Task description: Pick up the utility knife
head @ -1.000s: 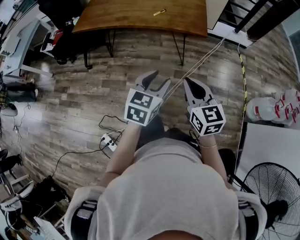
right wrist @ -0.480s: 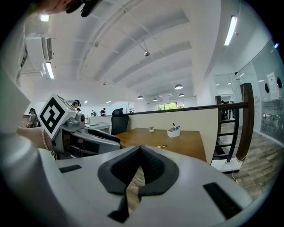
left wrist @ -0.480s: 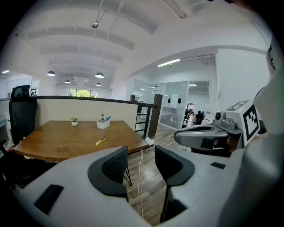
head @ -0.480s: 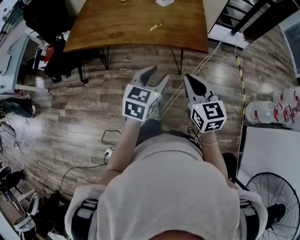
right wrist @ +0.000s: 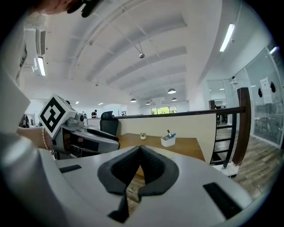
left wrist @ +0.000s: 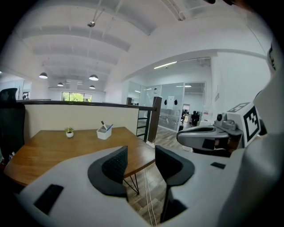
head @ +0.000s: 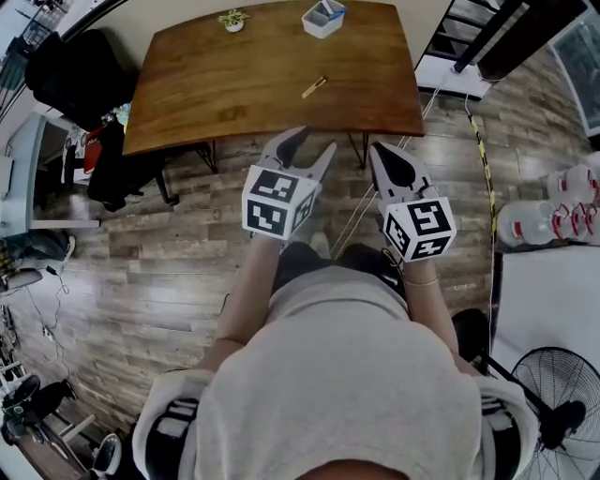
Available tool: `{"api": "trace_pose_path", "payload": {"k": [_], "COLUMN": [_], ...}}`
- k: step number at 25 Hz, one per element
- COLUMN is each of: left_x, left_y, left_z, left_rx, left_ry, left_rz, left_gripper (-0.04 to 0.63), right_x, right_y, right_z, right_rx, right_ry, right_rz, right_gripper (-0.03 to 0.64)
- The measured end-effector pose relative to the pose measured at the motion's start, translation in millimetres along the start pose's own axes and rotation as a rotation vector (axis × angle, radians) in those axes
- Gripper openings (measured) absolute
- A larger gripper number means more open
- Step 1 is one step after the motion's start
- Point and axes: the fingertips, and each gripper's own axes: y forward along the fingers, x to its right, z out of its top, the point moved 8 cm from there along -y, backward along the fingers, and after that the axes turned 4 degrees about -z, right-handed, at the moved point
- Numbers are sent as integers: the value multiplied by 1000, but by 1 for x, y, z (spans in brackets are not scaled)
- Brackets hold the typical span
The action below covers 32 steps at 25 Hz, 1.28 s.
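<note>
**Knife lies out on the tabletop, both claws held short of it**

Here we are above the wood-plank floor (head: 187, 244), both claws raised in front of the person, side by side and apart. The left claw (head: 309, 142) has its jaws spread to a moderate gap with nothing between them, only the table edge and floor showing through. The right claw (head: 382, 152) has its dark pads pressed together, gripping nothing. Ahead, the slim yellow utility knife (head: 314, 86) lies at a slant on the brown wooden tabletop (head: 225, 89), right of centre, well apart from both claws. At the far edge stand a white rectangular holder (head: 323, 19) and a small potted plant (head: 232, 19)
</note>
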Motion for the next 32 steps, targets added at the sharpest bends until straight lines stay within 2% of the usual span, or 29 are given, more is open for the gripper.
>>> {"api": "trace_pose_path", "payload": {"k": [9, 15, 32], "left_x": [-25, -47, -143], "left_y": [17, 35, 152], "left_z": [-12, -7, 61], "left_rx": [-32, -47, -88], "left_ry": [-59, -66, -45], "left_rz": [-14, 7, 97], "left_gripper": [195, 194, 190], "right_x": [10, 22, 115], "right_y": [20, 56, 206], "right_z": [-6, -3, 37], "right_rx": [-43, -49, -25], "right_ry": [5, 5, 0], "right_rz": [-24, 15, 161], "right_gripper": [12, 12, 12]}}
